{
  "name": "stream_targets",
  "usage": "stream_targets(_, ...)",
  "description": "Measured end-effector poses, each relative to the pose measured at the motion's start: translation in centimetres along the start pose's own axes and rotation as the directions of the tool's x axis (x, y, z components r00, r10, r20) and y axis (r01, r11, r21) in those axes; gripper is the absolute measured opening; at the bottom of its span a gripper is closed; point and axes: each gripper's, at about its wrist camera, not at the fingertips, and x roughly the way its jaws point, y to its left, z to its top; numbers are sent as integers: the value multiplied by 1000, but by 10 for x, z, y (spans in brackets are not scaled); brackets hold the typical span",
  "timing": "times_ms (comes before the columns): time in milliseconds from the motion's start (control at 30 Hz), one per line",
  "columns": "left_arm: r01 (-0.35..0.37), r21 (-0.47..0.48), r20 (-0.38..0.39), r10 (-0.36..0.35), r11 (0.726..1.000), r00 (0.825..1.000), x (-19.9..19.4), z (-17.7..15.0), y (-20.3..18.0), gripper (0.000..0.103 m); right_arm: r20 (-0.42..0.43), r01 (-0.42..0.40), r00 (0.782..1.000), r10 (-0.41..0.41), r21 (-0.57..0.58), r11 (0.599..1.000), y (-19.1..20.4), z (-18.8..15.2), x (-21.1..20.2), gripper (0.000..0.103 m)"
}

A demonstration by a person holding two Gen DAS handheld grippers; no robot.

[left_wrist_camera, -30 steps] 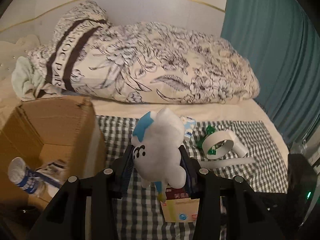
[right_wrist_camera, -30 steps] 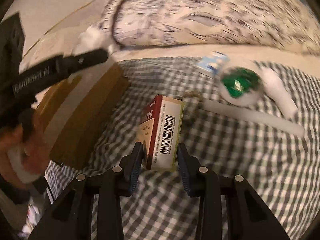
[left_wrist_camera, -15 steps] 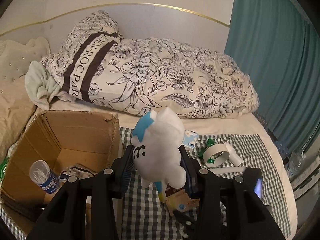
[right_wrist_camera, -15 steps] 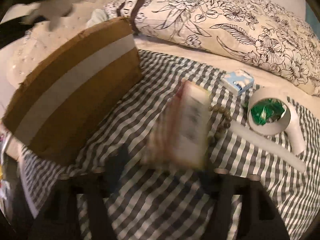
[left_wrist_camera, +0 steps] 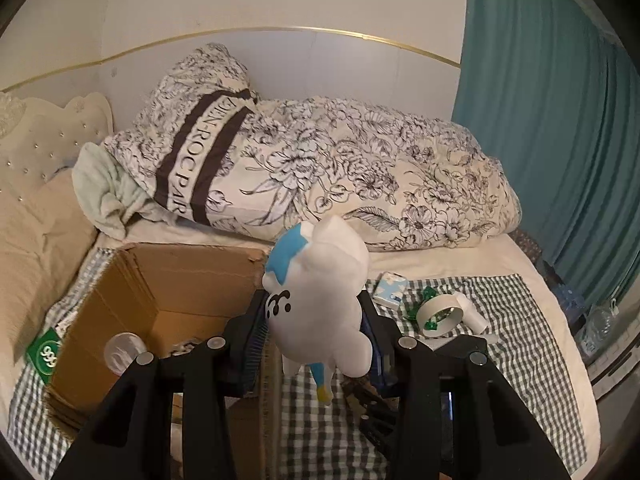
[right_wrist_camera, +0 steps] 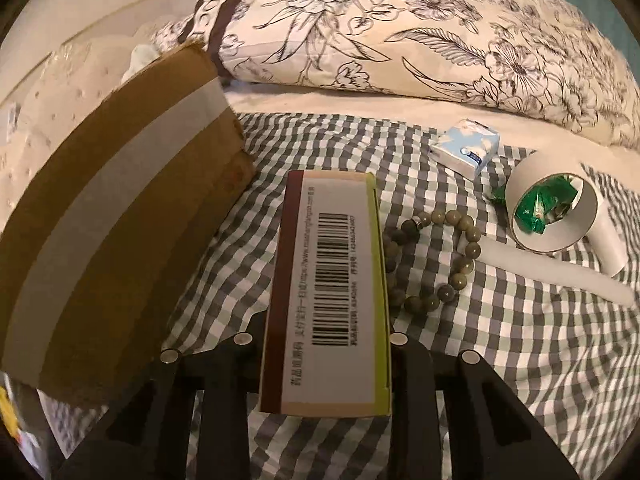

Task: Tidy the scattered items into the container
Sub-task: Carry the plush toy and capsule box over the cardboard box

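Checked cloth [right_wrist_camera: 500, 340] covers the bed, floral duvet [left_wrist_camera: 360, 168] bunched behind. Left tool [left_wrist_camera: 312, 332] clamped on a white plush toy [left_wrist_camera: 316, 304], held above the cardboard box's [left_wrist_camera: 180, 280] right edge. Right tool [right_wrist_camera: 326, 344] clamped on a barcoded carton [right_wrist_camera: 328, 280], beside the box. Bead bracelet [right_wrist_camera: 456, 252], tissue pack [right_wrist_camera: 466, 150] and tape roll [right_wrist_camera: 552, 208] lie on the cloth.

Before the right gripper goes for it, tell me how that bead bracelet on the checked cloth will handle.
The bead bracelet lies in a loose, uneven loop on the checked cloth, so it will probably go floppy and dangle when lifted. Its round, glossy-looking beads may slip between flat fingers; pinching across the strand seems safer. Pushed, it would likely bunch up rather than slide whole.
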Motion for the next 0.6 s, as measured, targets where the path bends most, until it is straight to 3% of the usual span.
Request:
stream_targets(300,-22,12,15,22,1000,1000,-27,-4,7,43,50,62,997,-61,-17,998,2,-11,-43,29)
stream_targets(600,-31,10,52,31,999,998,-75,-11,24,43,178,153,973,-146,-26,988,25,-23,-123,29)
